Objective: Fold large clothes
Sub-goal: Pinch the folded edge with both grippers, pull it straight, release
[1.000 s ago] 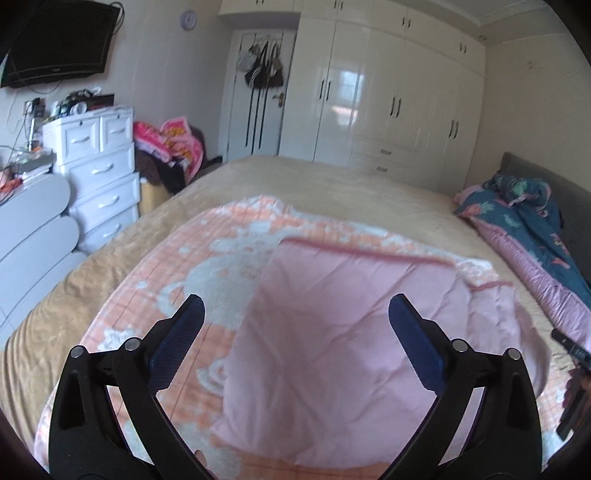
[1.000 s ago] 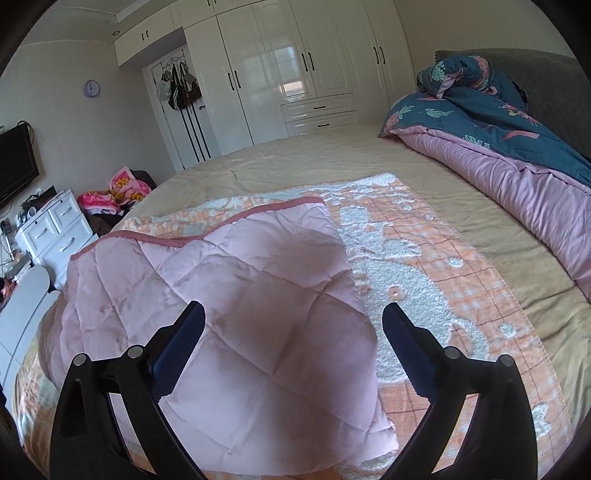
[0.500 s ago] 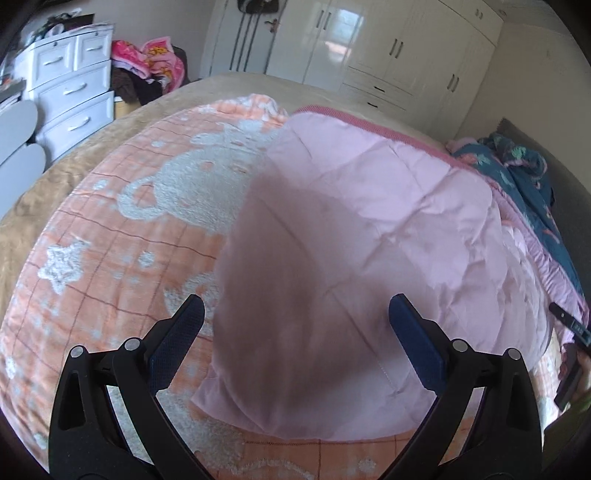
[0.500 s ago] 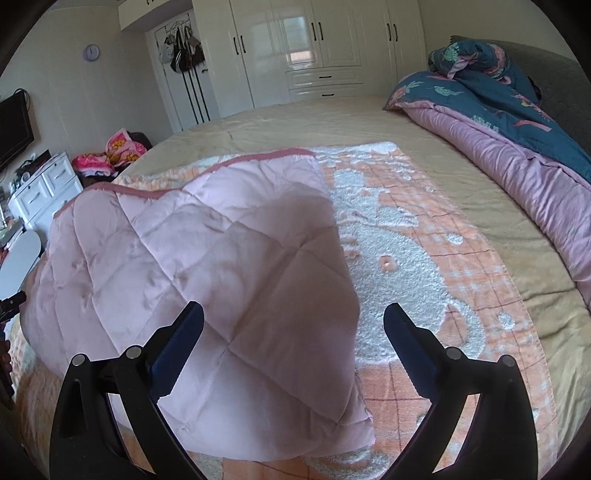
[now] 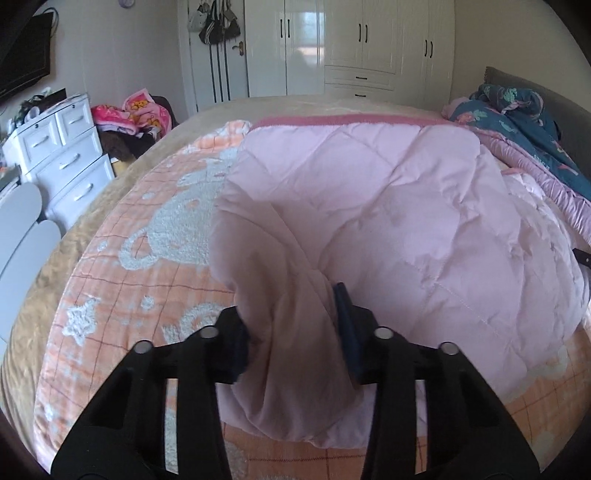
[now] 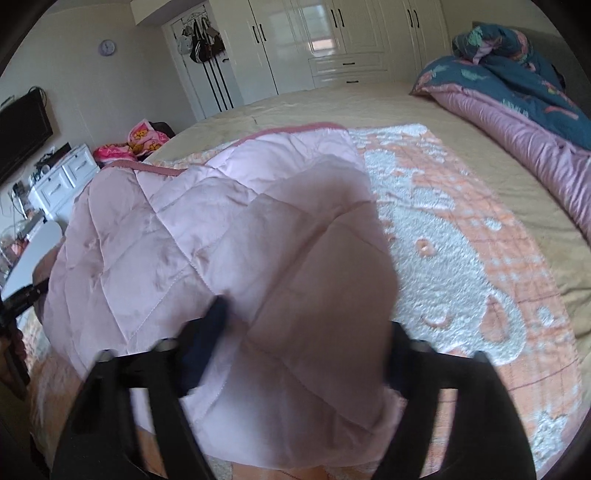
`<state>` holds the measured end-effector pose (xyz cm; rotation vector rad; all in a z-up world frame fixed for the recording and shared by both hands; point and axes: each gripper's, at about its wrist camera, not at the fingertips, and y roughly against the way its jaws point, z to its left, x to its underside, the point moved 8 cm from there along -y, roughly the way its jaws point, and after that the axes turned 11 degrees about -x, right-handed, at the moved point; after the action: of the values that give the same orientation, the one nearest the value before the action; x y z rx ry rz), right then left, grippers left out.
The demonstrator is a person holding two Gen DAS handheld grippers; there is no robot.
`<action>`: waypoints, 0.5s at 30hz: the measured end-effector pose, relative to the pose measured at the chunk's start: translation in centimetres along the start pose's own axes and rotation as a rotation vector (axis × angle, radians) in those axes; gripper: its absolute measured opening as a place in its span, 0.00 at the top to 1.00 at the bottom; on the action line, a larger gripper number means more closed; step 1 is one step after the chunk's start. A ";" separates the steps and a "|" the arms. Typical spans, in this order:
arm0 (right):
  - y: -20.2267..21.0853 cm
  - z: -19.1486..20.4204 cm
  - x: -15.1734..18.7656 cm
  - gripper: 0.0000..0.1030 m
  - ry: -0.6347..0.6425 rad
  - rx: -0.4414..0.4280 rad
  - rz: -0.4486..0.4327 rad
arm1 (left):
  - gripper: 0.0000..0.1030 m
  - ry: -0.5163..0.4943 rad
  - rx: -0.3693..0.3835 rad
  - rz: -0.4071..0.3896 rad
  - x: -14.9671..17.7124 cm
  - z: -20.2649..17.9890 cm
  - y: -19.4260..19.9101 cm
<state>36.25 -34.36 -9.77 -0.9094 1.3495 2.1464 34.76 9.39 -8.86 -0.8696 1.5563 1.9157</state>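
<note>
Centrally on the bed (image 6: pixel 388 107), over an orange patterned blanket (image 5: pixel 122 288), lies a folded pink quilted garment (image 5: pixel 424 229), its darker pink hem at the far edge. Near edge bunched up and rising between the fingers of the left gripper (image 5: pixel 295 332); jaws closing, dark blue pads pressed into the fold on both sides. Other near corner draped between the fingers of the right gripper (image 6: pixel 303 350); jaws closing too, left pad against the fabric, right pad hidden under the cloth, so contact there cannot be told. Beyond, toward the headboard, a rumpled teal-and-purple duvet (image 6: pixel 517 103). Farther out, white wardrobes (image 5: pixel 351 44) on the far wall, bags hung on a door (image 5: pixel 214 26), a white drawer unit (image 5: pixel 62 147) beside the bed.
</note>
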 end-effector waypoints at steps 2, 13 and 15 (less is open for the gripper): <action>1.2 0.9 -1.1 0.73 0.039 0.004 -0.066 | 0.79 0.045 0.017 -0.019 -1.0 0.5 0.2; 1.5 0.5 -4.8 0.85 -0.011 0.087 -0.203 | 0.82 0.125 0.010 -0.083 -5.9 0.4 -0.6; 1.2 -0.4 -5.0 0.85 -0.047 0.076 -0.208 | 0.82 0.119 -0.008 -0.082 -6.1 0.4 -1.2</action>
<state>38.99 -35.33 -5.53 -0.9203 1.2463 1.9348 39.56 9.99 -4.99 -1.0517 1.5566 1.8432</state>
